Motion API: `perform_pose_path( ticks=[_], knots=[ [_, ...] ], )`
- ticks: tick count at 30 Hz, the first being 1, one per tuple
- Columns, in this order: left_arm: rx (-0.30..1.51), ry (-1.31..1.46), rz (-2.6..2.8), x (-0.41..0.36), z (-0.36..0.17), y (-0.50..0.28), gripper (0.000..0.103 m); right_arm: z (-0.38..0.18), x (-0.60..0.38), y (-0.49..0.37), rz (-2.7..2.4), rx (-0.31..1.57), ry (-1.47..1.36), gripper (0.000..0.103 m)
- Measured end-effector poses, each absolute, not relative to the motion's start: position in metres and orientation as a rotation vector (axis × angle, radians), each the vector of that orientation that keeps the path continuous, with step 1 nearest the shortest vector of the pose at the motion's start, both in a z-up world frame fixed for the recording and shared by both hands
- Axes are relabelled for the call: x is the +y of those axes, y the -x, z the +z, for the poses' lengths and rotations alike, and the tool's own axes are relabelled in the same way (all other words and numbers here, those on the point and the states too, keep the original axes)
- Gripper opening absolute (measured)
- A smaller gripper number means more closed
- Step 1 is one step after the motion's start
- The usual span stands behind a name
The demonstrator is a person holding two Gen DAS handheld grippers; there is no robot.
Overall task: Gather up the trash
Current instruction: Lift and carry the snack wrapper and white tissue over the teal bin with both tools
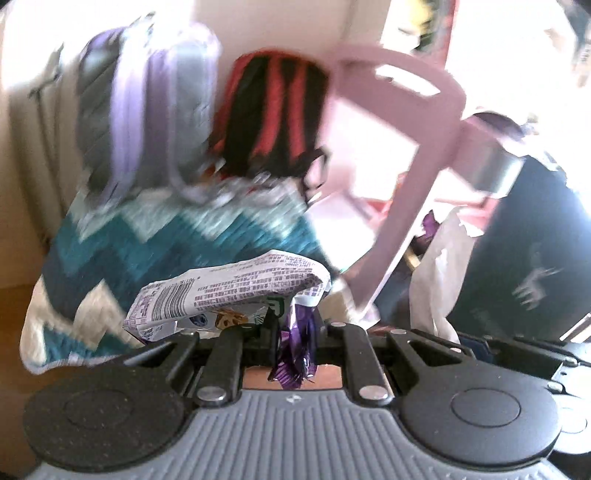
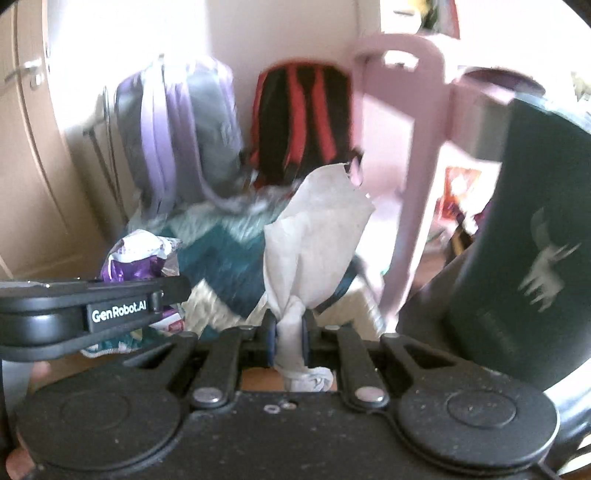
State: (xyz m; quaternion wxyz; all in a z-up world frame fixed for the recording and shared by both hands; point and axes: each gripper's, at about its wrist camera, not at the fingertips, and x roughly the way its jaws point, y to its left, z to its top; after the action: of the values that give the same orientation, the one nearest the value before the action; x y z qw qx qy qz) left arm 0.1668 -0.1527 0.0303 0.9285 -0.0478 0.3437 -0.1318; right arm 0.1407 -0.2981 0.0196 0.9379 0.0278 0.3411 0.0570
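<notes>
Snack wrapper [image 1: 229,291] clenched in left gripper [image 1: 291,325] jaws; tissue [image 2: 317,236] clenched in right gripper [image 2: 288,332]. Both hang loose. Either could slip out mid-carry.

A purple-and-grey backpack [image 2: 177,133] stands at upper left, just beside a black-and-red backpack [image 2: 306,118] at top centre, both against a pale wall [image 2: 288,29]. Below them lies a teal-and-white zigzag blanket [image 1: 122,254]. A pink chair [image 2: 417,147] stands right of centre. A dark bin [image 2: 535,240] fills the right edge.
</notes>
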Motion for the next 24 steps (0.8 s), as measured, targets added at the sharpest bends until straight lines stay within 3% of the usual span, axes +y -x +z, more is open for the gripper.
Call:
perform_pose_path(
  ticks=[14,24],
  knots=[
    [0.454,0.048,-0.556,-0.259,0.166,-0.153,0.014,0.141,-0.413,-0.105,-0.035,0.419,-0.069,0.012],
    [0.377,0.070,-0.792,-0.355,0.223,-0.161,0.014,0.164,-0.488,-0.117,-0.185,0.393,-0.071,0.012]
  ],
)
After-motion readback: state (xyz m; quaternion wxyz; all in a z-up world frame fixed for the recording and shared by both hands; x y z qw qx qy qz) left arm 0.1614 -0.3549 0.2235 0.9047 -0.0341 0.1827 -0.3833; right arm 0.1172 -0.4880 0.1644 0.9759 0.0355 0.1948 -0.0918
